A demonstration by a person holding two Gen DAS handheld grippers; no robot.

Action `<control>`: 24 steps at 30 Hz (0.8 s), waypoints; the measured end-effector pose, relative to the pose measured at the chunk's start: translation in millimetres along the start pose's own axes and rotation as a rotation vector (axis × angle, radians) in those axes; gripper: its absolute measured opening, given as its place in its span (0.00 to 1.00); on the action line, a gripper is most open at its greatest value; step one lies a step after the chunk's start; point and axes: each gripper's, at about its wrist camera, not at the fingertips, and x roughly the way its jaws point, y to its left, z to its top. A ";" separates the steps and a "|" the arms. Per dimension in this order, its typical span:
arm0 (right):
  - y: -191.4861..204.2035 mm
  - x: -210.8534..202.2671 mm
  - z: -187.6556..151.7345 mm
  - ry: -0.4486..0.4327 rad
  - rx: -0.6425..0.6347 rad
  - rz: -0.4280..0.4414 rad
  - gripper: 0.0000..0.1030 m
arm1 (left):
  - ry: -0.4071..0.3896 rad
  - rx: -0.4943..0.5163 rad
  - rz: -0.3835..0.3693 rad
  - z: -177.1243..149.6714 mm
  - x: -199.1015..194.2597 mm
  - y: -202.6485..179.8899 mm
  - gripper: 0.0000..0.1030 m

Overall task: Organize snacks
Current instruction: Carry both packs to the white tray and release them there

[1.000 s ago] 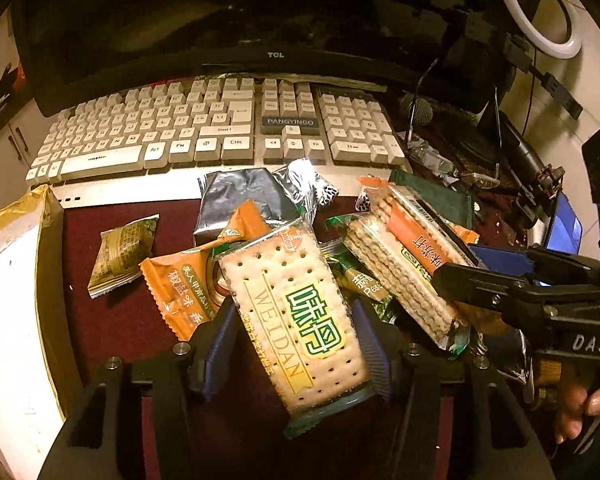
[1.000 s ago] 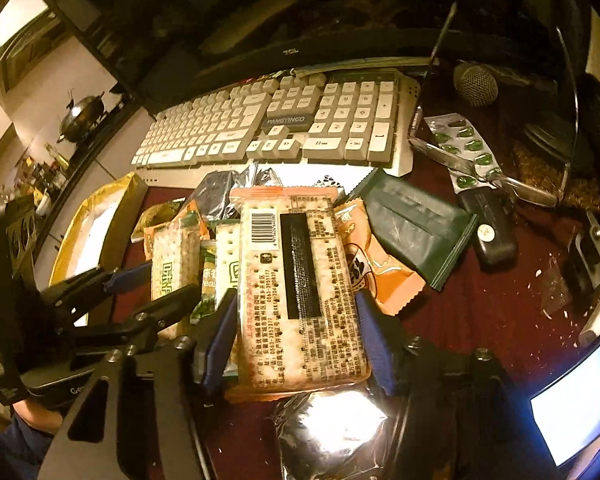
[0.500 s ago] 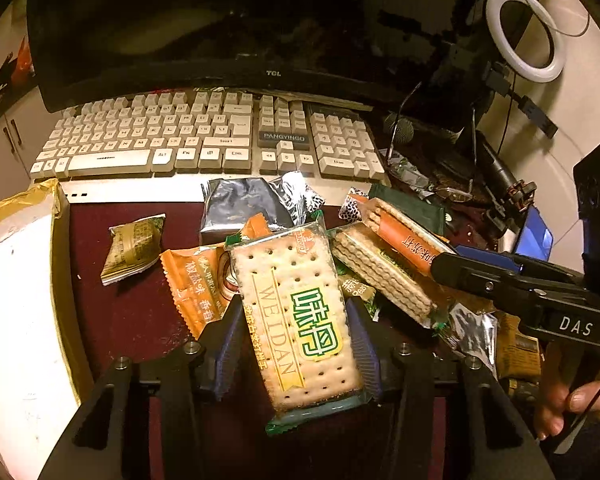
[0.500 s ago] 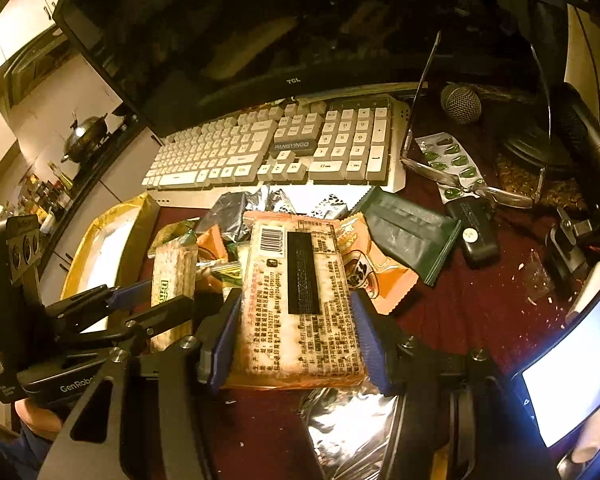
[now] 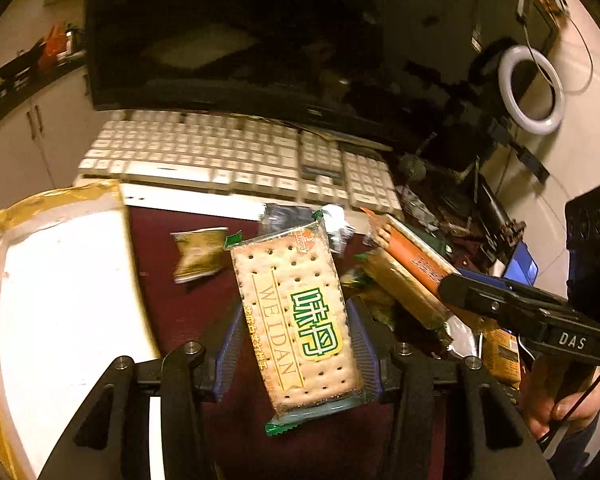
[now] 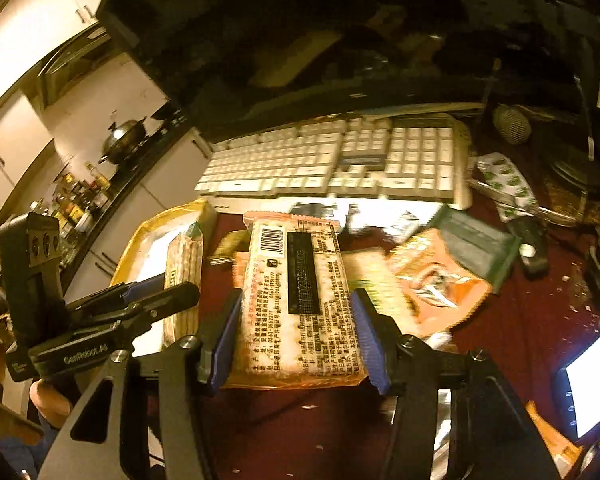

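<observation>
My left gripper (image 5: 295,344) is squeezing a green cracker pack (image 5: 295,320) between its two blue pads, one on each long side, so it is clamped tight on the pack. The pack sticks straight out ahead of the fingers and is lifted off the dark red mat (image 5: 179,320). Just to the left of this gripper sits the yellow-edged tray (image 5: 59,280), and I think that is where the pack should go. My right gripper (image 6: 295,336) is clamped the same way on an orange cracker pack (image 6: 300,300), with its barcode side facing up. The rest of the snack pile (image 6: 432,280) lies ahead of it and to its right, close to the keyboard (image 6: 340,164). These packs look light, so lifting is easy. But crackers are stiff and they snap, so I should not squeeze any harder. The shiny wrapper looks slippery too, and a pack could slide out if I tip it down. Holding the long sides near the middle seems best to me. The crinkly ends are soft and would just fold, so I would not grab there.
</observation>
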 end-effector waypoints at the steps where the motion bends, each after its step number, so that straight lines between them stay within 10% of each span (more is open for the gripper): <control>1: 5.9 1.9 0.1 0.005 -0.009 0.007 0.51 | -0.007 -0.012 0.011 -0.2 -4.0 7.1 0.52; 14: 93.1 53.4 1.5 0.108 -0.117 0.107 0.51 | -0.059 -0.147 0.145 -2.2 -54.4 108.5 0.52; 24: 152.8 118.1 31.5 0.160 -0.147 0.114 0.51 | 0.044 -0.168 0.279 21.4 -39.1 181.9 0.52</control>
